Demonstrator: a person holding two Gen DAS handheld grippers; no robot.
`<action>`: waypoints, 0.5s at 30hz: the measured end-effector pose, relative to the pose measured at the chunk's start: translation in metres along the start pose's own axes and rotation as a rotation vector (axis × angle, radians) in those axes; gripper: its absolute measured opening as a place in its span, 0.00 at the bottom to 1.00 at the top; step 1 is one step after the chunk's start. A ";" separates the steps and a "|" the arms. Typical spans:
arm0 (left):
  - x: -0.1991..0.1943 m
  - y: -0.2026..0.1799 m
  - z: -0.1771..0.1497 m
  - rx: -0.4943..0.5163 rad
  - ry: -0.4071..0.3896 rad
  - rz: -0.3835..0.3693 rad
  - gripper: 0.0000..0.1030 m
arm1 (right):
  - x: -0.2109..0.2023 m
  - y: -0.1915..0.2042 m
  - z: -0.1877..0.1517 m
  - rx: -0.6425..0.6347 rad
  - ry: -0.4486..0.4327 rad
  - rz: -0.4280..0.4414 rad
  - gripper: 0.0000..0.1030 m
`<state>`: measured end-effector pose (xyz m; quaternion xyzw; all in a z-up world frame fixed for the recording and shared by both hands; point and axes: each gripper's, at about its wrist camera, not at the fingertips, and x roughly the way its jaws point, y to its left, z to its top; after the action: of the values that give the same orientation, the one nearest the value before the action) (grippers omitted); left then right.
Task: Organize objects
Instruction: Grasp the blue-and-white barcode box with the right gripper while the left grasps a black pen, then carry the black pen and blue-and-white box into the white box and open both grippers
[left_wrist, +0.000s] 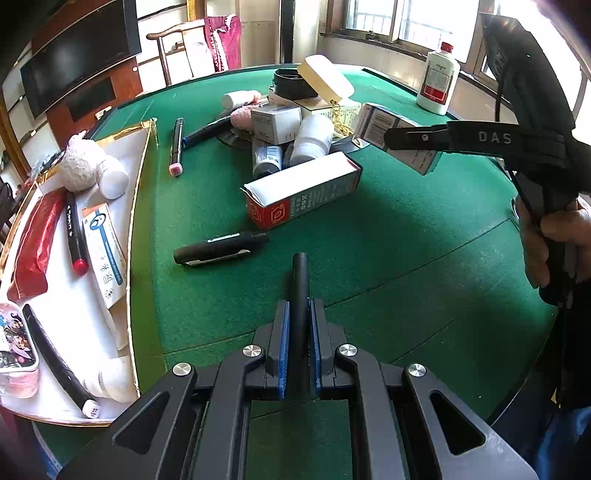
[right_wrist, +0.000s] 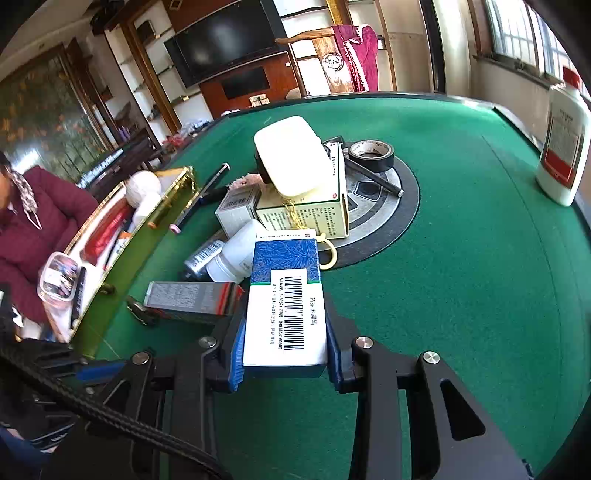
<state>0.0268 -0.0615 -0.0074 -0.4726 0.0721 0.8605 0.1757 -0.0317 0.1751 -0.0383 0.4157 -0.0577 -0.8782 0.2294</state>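
A green felt table fills both views, with a round grey and black disc set into its middle. Behind it stand a dark television on a wood-panelled wall, a wooden chair draped with a magenta cloth, and bright windows on the right. A person in a maroon jacket sits at the left edge, partly cut off.

The left hand-held gripper is clenched on a black pen that points forward above the felt. The right hand-held gripper clamps a blue and white barcode box, lifted just before the pile.

The pile sits on and around the disc: a cream case atop a green-printed box, a black tape roll, a white bottle, a grey carton and a red-ended glue box. Another black pen lies alone on the felt, and a pink-tipped marker lies nearer the tray. A tall white bottle with a red cap stands well apart near the far right edge.

At the left, a gold-rimmed white tray holds a plush toy, a red packet, markers and a small box; its near end is cut off. Print on the labels is too small to read.
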 end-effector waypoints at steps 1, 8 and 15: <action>0.000 0.000 0.000 -0.002 0.001 -0.007 0.08 | -0.001 -0.001 0.001 0.010 -0.008 0.006 0.31; 0.002 0.005 0.007 -0.024 -0.010 -0.028 0.08 | -0.007 0.000 0.003 0.044 -0.037 0.063 0.31; -0.005 0.008 0.008 -0.055 -0.038 -0.057 0.08 | -0.012 0.008 0.003 0.037 -0.060 0.101 0.31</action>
<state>0.0195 -0.0678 0.0009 -0.4626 0.0315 0.8657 0.1887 -0.0249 0.1737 -0.0253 0.3897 -0.1017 -0.8765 0.2637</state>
